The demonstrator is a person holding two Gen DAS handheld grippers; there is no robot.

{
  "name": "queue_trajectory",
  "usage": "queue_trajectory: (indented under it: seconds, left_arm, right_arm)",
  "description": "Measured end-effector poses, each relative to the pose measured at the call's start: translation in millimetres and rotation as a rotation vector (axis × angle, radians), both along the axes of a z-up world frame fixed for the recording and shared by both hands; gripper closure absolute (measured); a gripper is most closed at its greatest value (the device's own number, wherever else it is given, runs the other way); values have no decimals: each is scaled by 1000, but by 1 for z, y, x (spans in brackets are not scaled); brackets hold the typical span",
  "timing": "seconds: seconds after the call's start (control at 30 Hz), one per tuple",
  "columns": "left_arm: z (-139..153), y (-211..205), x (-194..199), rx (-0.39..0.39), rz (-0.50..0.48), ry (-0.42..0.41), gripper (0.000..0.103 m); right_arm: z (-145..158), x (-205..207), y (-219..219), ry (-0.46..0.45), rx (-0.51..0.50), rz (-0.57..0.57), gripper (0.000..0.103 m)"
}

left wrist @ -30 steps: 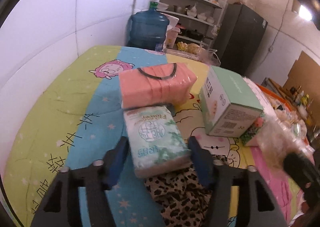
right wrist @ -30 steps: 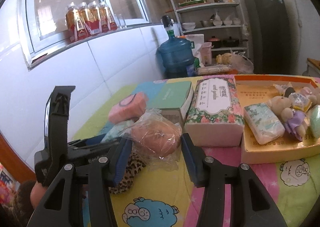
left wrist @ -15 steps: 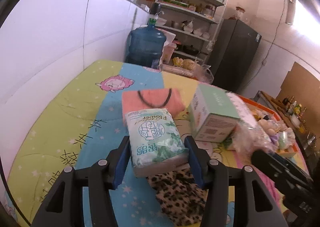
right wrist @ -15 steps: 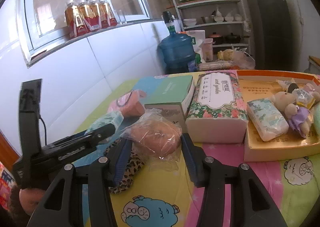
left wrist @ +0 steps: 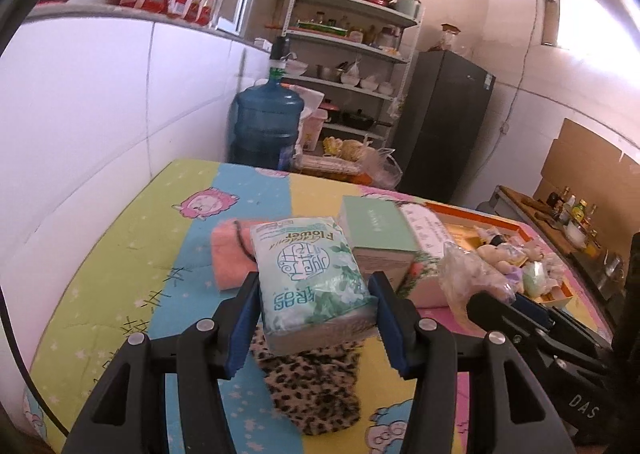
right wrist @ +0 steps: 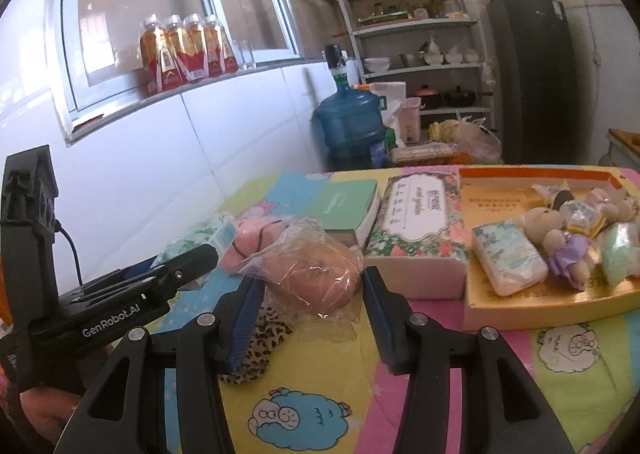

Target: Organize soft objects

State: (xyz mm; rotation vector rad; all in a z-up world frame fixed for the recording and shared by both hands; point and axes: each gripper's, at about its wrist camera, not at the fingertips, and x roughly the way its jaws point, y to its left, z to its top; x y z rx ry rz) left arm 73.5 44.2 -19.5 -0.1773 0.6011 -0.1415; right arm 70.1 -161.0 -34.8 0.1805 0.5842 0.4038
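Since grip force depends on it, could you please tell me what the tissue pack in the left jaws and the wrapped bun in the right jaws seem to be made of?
Tissue pack: soft paper inside thin glossy plastic film, judging by the sheen and printed wrap. Wrapped bun: apparently soft brown bread in a clear, crinkled plastic bag, which shows wrinkles and glare.

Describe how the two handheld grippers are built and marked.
Both are black plastic with two fingers, blue ribbed pads and round silver screws. That shows on the left gripper and the right gripper. Seen from the right wrist, the left one's body carries white "GenRobot.AI" lettering, a black cable and a tall black block at the rear.
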Motion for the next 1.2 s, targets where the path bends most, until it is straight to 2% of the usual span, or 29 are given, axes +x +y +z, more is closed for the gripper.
queue_trajectory:
  seconds: [0.67,1.2]
  left_arm:
    - [17,-100,17,7,-161,-33,49]
    - [14,-159,40,37,-209,-16,49]
  right_arm:
    - [10,-12,-88,-33,30,-145,51]
    - [13,-3,-153,-41,30,-217,51]
